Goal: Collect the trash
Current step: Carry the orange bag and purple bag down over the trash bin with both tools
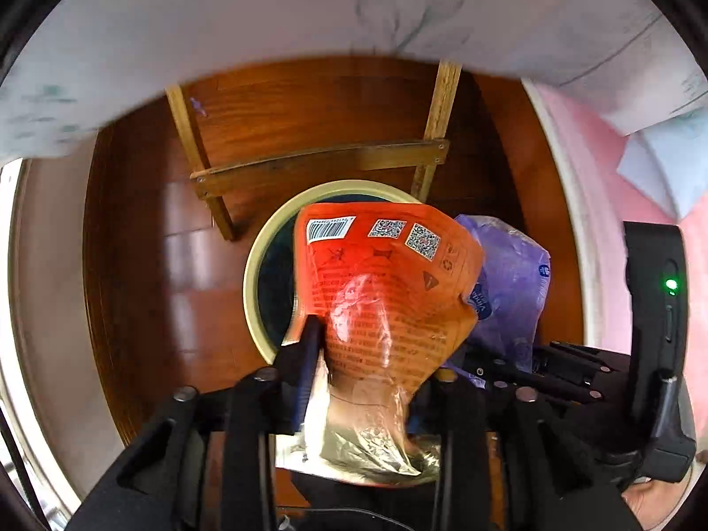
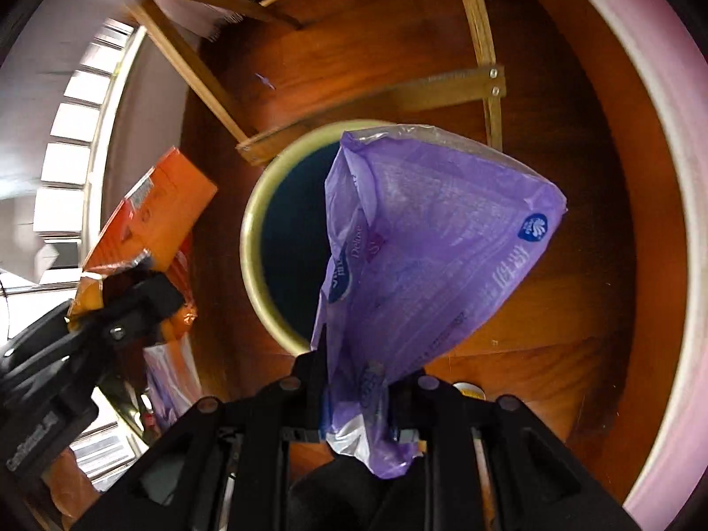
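Observation:
An orange snack wrapper (image 1: 385, 274) with barcodes on it stands between the fingers of my left gripper (image 1: 376, 354), crumpled where the pads press on it. It hangs over a round bin (image 1: 254, 274) with a cream rim and a dark inside. To its right a purple plastic bag (image 1: 509, 274) hangs from my right gripper (image 1: 553, 367). In the right wrist view the purple bag (image 2: 433, 239) is pinched in my right gripper (image 2: 363, 367) above the bin (image 2: 250, 239). The orange wrapper (image 2: 168, 203) and my left gripper (image 2: 132, 305) are at the left.
The bin stands on a dark wooden floor (image 1: 146, 265) beside a light wooden frame of slats (image 1: 318, 161). A pale cloth (image 1: 265, 22) overhangs at the top and a pink surface (image 1: 597, 221) is on the right. A window (image 2: 75, 132) shows at the left.

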`<control>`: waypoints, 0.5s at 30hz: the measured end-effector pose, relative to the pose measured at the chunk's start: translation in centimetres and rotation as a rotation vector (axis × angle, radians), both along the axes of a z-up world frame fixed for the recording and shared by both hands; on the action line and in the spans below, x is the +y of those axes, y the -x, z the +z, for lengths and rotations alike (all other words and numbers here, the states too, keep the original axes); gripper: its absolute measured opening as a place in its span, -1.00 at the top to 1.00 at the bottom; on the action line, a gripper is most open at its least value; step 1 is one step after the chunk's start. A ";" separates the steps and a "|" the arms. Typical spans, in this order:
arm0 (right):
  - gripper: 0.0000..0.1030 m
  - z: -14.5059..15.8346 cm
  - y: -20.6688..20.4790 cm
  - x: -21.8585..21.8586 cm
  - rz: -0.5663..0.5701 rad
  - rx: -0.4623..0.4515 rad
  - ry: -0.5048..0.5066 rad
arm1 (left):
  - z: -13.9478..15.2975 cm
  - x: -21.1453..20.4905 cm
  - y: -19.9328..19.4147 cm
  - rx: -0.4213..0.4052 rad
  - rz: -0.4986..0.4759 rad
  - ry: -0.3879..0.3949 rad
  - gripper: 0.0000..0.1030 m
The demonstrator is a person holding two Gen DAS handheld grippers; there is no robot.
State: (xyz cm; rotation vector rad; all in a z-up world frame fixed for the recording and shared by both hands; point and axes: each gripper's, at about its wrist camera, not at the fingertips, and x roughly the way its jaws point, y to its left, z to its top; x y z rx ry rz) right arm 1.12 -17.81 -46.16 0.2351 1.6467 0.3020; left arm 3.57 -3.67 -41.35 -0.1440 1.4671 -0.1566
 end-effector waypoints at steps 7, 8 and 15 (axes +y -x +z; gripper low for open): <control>-0.06 -3.6 -1.4 0.0 -0.016 0.002 0.057 | -3.2 0.2 -1.2 -0.001 -0.048 -0.038 -0.39; -0.06 -3.6 -1.5 0.0 -0.022 -0.006 0.061 | -3.4 0.3 -1.3 -0.004 -0.048 -0.040 -0.43; -0.12 -2.9 -1.8 -0.5 -0.036 -0.039 0.062 | -3.6 1.8 -1.7 -0.013 -0.023 -0.077 -0.84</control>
